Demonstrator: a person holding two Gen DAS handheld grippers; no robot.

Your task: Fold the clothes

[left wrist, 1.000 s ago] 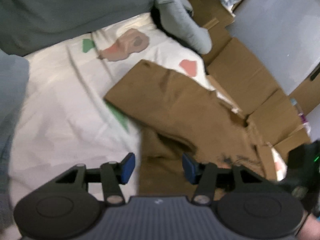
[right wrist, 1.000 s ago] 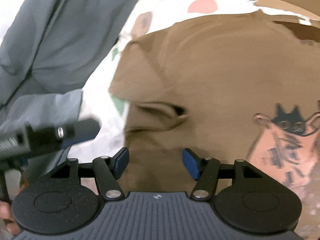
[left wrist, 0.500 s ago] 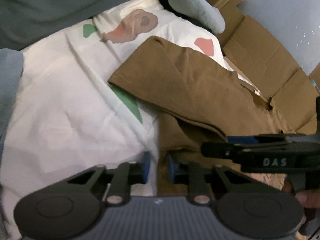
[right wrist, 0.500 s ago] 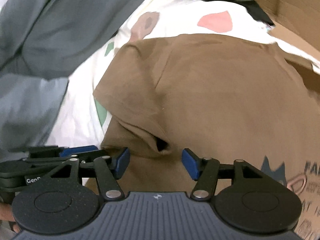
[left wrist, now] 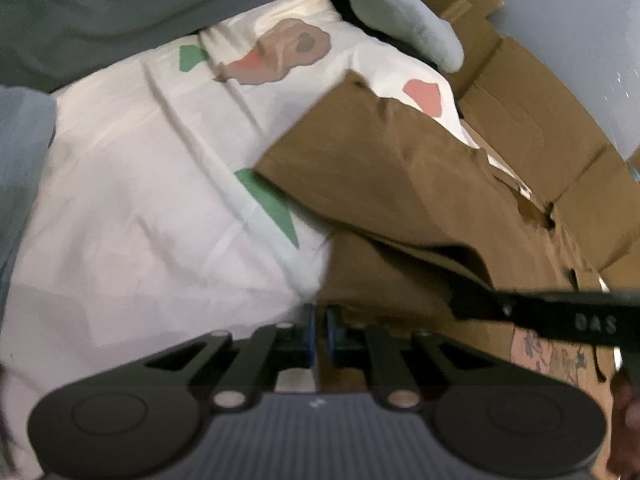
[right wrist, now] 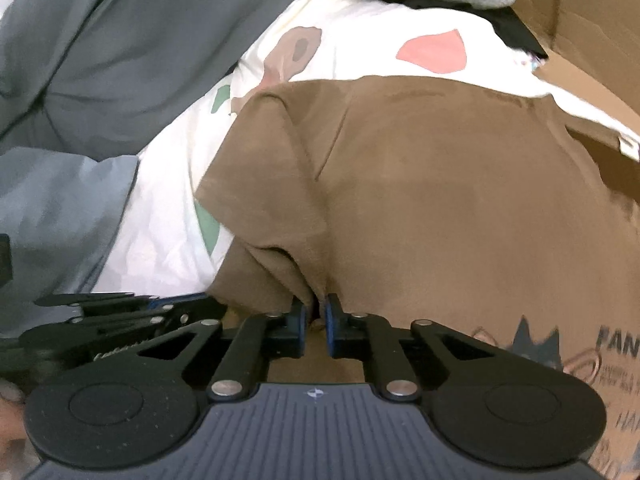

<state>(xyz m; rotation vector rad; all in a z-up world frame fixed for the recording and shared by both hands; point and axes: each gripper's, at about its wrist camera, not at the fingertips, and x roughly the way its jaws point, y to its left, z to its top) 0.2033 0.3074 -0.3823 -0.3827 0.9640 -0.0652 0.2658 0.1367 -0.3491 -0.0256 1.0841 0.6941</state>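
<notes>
You are working on a bed whose white sheet [left wrist: 132,208], printed with green, pink and brown patches, carries the whole job. A grey blanket [right wrist: 120,64] is heaped along its far and left sides, and flattened cardboard boxes [left wrist: 560,140] lie off the right edge; nothing shows inside them, so no container matters here.

The brown T-shirt [right wrist: 460,208] lies on the sheet's right half, spreading toward the cardboard, with a cat print and lettering at its near right. Its left sleeve [right wrist: 256,184] is spread flat toward the blanket.

The step in hand looks like taking hold for the first side fold. Your right tongs [right wrist: 316,316] have just been closing and are clamped on a pinch of brown cloth below the sleeve. Your left tongs [left wrist: 318,330] have just closed too and sit at the shirt's left edge where it meets the sheet; the pads look pressed on that edge.

Next, lift both holds together and carry the left side across, keeping the edge taut so the sleeve folds in with it.
</notes>
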